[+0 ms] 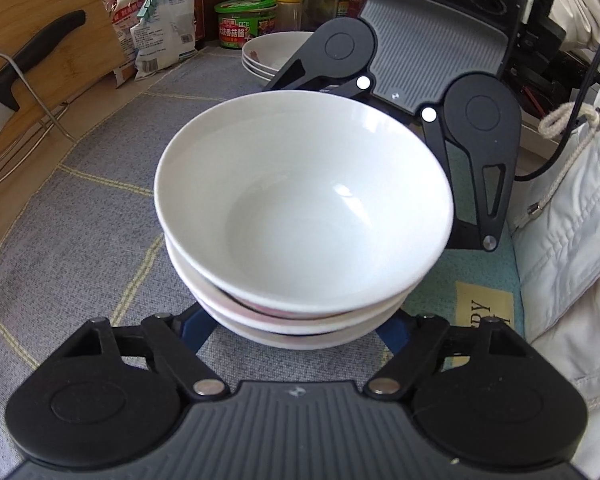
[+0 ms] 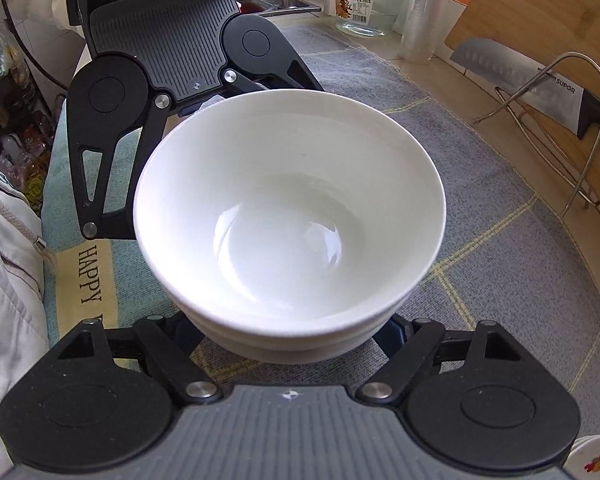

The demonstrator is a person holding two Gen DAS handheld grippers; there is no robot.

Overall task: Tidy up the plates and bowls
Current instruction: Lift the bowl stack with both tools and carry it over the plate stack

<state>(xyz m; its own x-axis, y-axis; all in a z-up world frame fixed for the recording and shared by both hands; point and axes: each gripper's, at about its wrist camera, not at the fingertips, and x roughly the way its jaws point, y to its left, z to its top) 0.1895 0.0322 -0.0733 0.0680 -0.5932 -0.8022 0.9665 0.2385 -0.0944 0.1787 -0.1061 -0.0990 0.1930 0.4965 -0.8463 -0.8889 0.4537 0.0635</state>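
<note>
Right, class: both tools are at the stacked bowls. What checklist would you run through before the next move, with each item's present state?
1. Bowl stack nested and upright on the cloth: ok.
2. Left tool straddles the stack's base: ok.
3. Right tool straddles it from the opposite side: ok.
4. Fingertips pressing on the stack: cannot tell, mostly hidden beneath it.
5. Plates stand apart from the stack: ok.
</note>
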